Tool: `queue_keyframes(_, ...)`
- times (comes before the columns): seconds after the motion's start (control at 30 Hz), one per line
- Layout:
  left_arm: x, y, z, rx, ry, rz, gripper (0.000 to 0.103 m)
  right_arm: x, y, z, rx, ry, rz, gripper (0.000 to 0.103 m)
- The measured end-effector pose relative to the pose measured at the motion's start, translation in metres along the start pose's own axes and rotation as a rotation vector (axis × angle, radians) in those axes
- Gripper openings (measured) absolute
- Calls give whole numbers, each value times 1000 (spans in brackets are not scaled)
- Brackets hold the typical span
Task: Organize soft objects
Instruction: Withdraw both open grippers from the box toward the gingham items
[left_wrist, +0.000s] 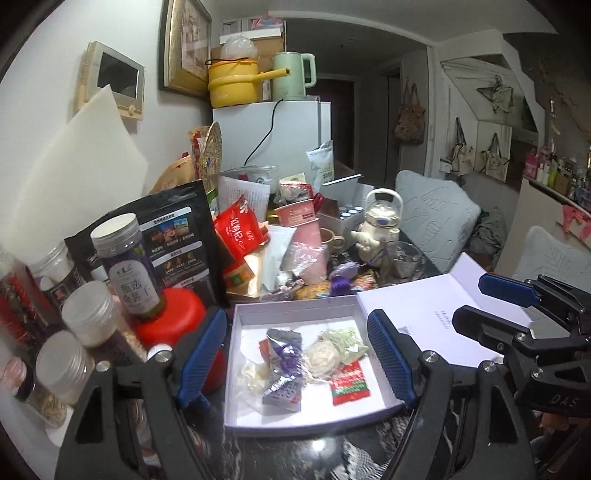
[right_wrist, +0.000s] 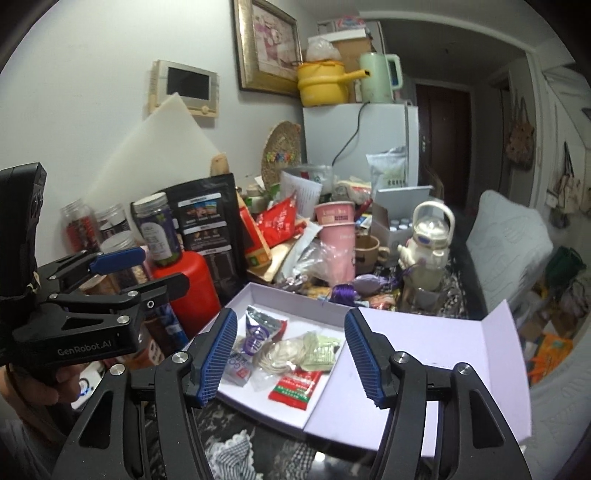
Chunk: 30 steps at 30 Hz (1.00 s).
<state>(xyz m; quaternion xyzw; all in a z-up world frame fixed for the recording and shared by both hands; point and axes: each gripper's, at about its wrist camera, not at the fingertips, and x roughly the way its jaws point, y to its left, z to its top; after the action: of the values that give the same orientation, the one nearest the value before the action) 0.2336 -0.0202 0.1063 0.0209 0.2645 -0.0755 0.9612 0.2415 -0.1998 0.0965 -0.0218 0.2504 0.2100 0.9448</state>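
Left wrist: white box holds snack packets.

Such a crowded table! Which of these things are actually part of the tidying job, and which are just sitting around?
Job:
white box
red packet
purple foil packet
pale green packet

Lying about:
red canister
teapot
pink cups
black pouch

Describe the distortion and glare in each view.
Left wrist: fisheye bows the doorway, corners go black, the white box floor blows out brightly. Right wrist: same curved edges and dark corners, the open lid looks lilac-tinted, and the background is soft.
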Motion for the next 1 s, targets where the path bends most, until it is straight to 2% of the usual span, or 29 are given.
queue_keyframes(0.2,-31,-13,-15,24,-9,-15,79,-36,12,-12,-14,-22,-12,61)
queue_keyframes(0.3,-43,-15,-26,34,3,-36,79,-50,18,-21,-12,-25,-11,65)
queue_keyframes(0.53,-61,-17,-53,38,23,-44,79,-67,31,-49,-5,-5,-9,65)
queue_keyframes(0.73,-73,-11,-76,13,43,-47,79,-69,39,-76,20,29,17,65)
queue_keyframes(1.0,-64,5,-112,-25,93,-32,79,-54,43,-109,62,103,46,66)
